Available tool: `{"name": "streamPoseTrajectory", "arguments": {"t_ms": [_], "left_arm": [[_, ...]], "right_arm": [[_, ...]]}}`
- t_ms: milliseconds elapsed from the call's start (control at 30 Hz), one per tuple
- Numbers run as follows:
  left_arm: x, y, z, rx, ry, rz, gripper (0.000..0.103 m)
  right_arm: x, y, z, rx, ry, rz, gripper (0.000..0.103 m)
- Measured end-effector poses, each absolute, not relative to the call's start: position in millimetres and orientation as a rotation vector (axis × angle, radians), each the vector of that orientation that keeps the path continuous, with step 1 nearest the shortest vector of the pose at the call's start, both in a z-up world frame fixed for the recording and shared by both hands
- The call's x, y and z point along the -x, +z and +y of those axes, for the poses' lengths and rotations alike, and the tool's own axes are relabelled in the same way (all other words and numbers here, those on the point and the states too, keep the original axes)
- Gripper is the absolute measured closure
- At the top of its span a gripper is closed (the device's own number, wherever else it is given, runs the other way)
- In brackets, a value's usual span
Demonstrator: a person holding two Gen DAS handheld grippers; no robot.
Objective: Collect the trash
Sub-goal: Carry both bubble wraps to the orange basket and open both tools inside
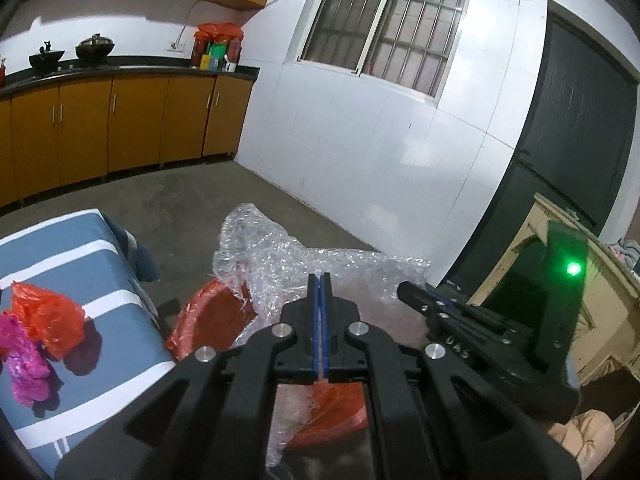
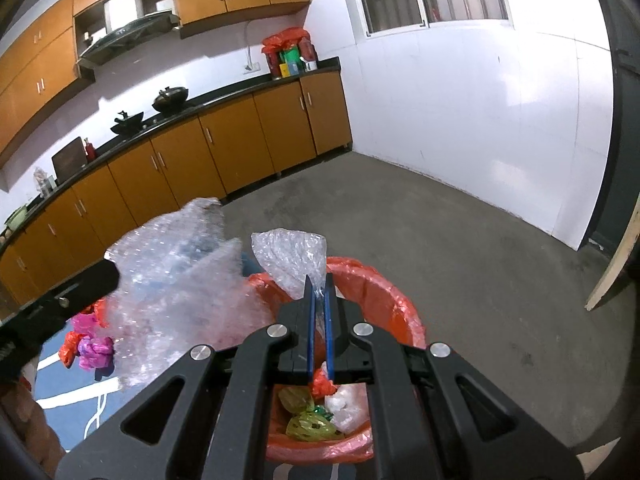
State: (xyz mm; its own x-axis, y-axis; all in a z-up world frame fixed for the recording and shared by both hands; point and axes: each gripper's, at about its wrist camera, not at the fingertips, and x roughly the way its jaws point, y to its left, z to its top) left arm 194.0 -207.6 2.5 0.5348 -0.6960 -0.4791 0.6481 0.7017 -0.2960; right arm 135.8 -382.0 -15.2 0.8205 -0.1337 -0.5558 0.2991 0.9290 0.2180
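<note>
- Plainly, my left gripper (image 1: 319, 280) was clamped shut, its blue-lined fingers (image 1: 316, 320) pressed together on the sheet of clear bubble wrap (image 1: 280, 256) — the wrap billowed up ahead of the tips.
- My right gripper (image 2: 319, 284) was pinched on another edge of that bubble wrap (image 2: 292, 260), a thin fold of plastic showing between its blue pads (image 2: 330, 320).
- Both grippers held the sheet stretched above the round bin lined with an orange-red plastic bag (image 2: 384, 292); from the left wrist view the same bin (image 1: 216, 316) sat under the wrap, on the grey concrete floor (image 2: 440, 240).
- Down inside the bin lay a yellow-green crumpled wrapper (image 2: 310, 426), a whitish wad of plastic (image 2: 348, 408) and a small orange scrap (image 2: 324, 386).
- Beside the bin stood a table covered in blue cloth with white stripes (image 1: 80, 240), bearing a crumpled orange plastic bag (image 1: 50, 320) and, touching it, a crumpled pink one (image 1: 24, 364).
- Further off — orange-brown kitchen cabinets (image 2: 180, 160) under a black counter, with two dark pots (image 1: 94, 46) on top.
</note>
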Motion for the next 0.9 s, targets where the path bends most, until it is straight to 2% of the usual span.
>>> {"name": "streamPoseTrajectory", "arguments": {"t_ms": [267, 300, 400, 433, 733, 900], "left_arm": [[-210.8, -22.6, -215.9, 0.066, -0.777, 0.670, 0.099], [-213.0, -26.8, -216.0, 0.064, -0.772, 0.679, 0.098], [-217.3, -36.9, -215.1, 0.054, -0.752, 0.703, 0.086], [-218.5, -39.0, -214.1, 0.054, -0.746, 0.706, 0.084], [-228.7, -47.6, -182.0, 0.078, -0.656, 0.718, 0.070], [-228.5, -45.2, -165.4, 0.091, -0.623, 0.711, 0.067]], "right_arm": [[-140.3, -24.2, -389.1, -0.329, -0.201, 0.578, 0.097], [-141.0, -25.6, -390.4, -0.328, -0.197, 0.583, 0.093], [-139.5, -29.7, -390.5, -0.329, -0.191, 0.588, 0.073], [-138.8, -31.2, -390.7, -0.329, -0.190, 0.590, 0.072], [-138.6, -32.2, -390.6, -0.323, -0.203, 0.602, 0.072], [-140.0, -28.9, -385.2, -0.306, -0.200, 0.599, 0.072]]}}
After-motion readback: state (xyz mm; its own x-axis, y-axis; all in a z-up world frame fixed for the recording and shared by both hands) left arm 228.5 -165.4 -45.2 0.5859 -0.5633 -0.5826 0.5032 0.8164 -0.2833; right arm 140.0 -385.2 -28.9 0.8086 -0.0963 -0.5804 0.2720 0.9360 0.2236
